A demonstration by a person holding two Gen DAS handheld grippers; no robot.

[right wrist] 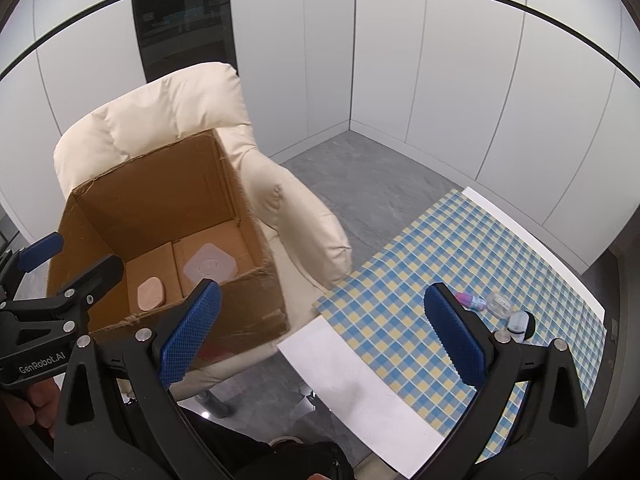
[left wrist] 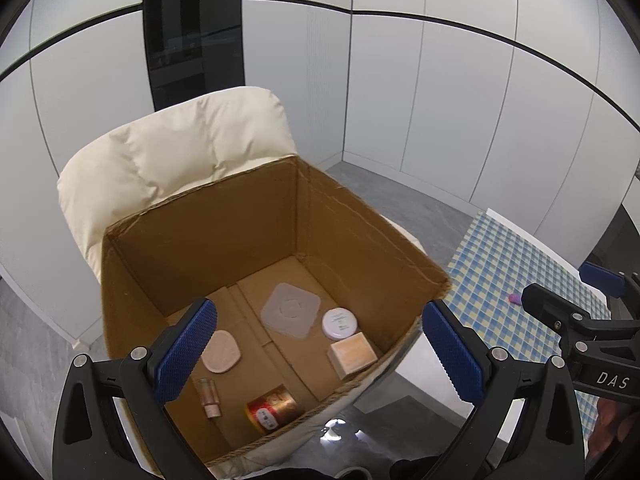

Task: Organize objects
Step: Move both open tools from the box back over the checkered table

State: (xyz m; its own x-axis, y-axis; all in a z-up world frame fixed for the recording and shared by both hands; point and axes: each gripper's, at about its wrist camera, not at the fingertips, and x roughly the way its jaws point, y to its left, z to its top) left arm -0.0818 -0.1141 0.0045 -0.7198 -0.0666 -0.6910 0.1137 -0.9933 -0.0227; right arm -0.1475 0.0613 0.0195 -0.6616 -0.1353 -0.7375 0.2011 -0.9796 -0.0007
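An open cardboard box [left wrist: 360, 216] stands on a cream armchair [left wrist: 172, 152]. Inside lie a translucent square lid [left wrist: 291, 310], a white round jar [left wrist: 339, 323], a tan cube box [left wrist: 353, 354], a pink oval compact [left wrist: 221, 352], a small glass bottle [left wrist: 209, 396] and a red-gold tin [left wrist: 273, 408]. My left gripper [left wrist: 320, 356] is open and empty above the box. My right gripper [right wrist: 320, 332] is open and empty between the box [right wrist: 248, 312] and the checked table [right wrist: 400, 312]. A small purple-capped bottle [right wrist: 472, 300], a clear bottle [right wrist: 500, 304] and a white jar [right wrist: 518, 322] lie on the table.
The checked blue-yellow cloth [left wrist: 500, 264] covers a white table to the right of the chair. Grey floor [right wrist: 360, 168] and white wall panels [right wrist: 440, 60] lie beyond. A dark doorway [left wrist: 192, 32] is behind the chair.
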